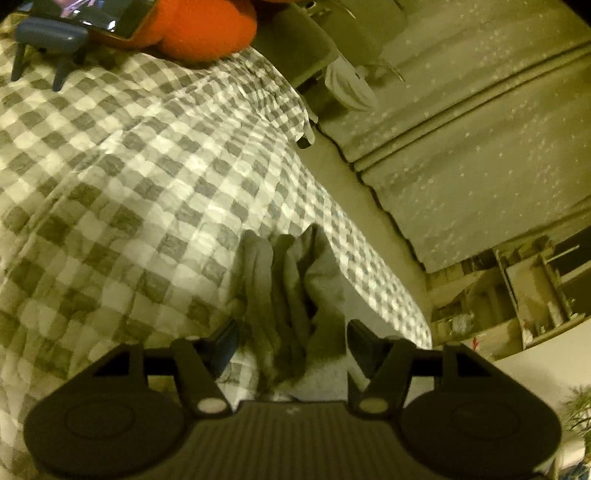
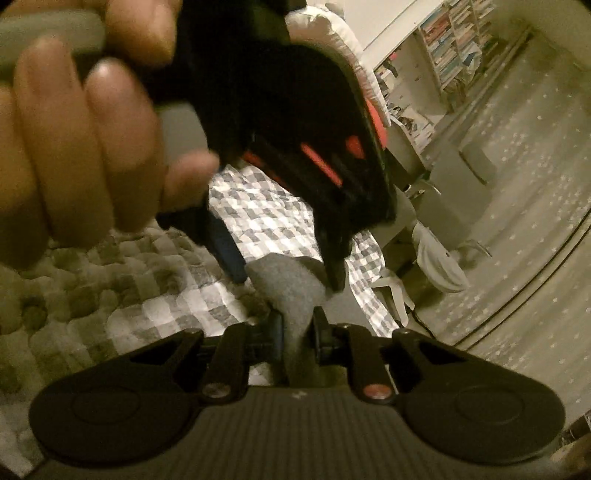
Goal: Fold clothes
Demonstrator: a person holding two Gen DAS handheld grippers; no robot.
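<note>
The right gripper (image 2: 298, 332) pinches a bunched grey garment (image 2: 291, 284) at the edge of a bed with a checked cover (image 2: 258, 210). The left gripper (image 1: 291, 339) is spread, the garment's folds between its jaws but not squeezed. Beyond, the left hand (image 2: 74, 140) grips its handle above the bed; starred floor mats (image 1: 480, 155) lie alongside.

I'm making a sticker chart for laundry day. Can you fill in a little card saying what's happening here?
Surface: grey-and-white checked quilt
Garment: bunched grey fabric garment
Right gripper: shut on the grey garment
Left gripper: open, garment between its fingers, not pinched
Also there: orange plush cushion
Folding: not finished
</note>
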